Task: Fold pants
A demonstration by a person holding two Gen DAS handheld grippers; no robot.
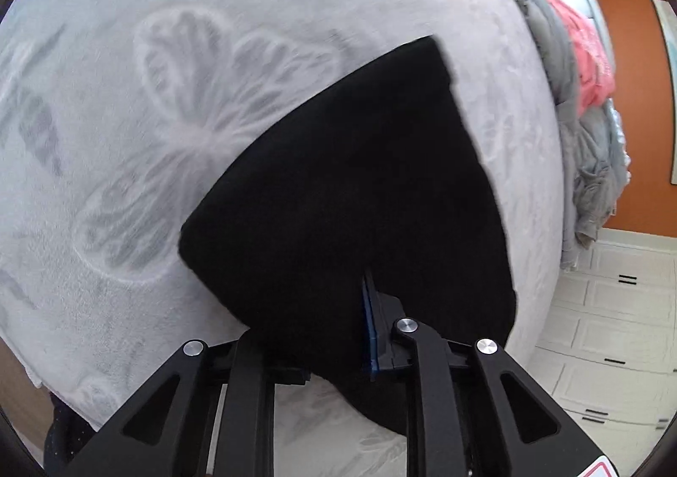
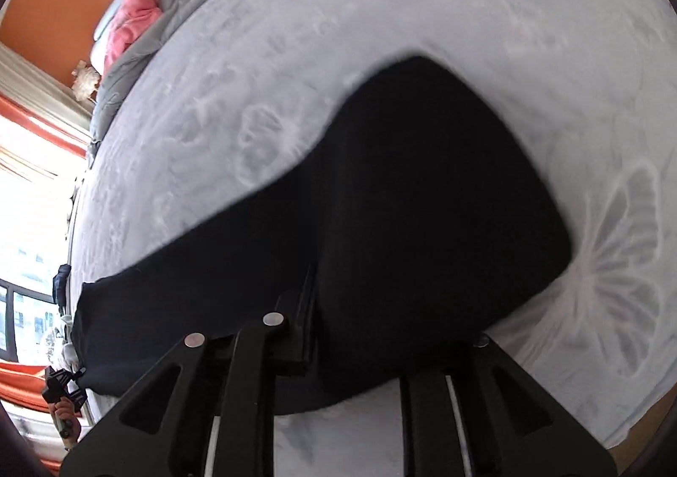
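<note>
Black pants [image 1: 359, 198] lie on a grey butterfly-print blanket [image 1: 169, 54]. In the left wrist view my left gripper [image 1: 338, 329] is shut on the near edge of the pants; one blue-padded finger [image 1: 371, 324] shows, the other is hidden under cloth. In the right wrist view the pants [image 2: 423, 202] spread ahead and trail to the left. My right gripper [image 2: 338, 329] is shut on their near edge, with one finger [image 2: 302, 320] showing and the other covered by cloth.
A heap of grey and pink bedding [image 1: 584, 96] lies at the far side of the bed, also in the right wrist view [image 2: 135, 12]. Orange wall [image 1: 626, 12], white tiled floor [image 1: 613, 329], and a bright window with orange curtains [image 2: 34, 181] surround the bed.
</note>
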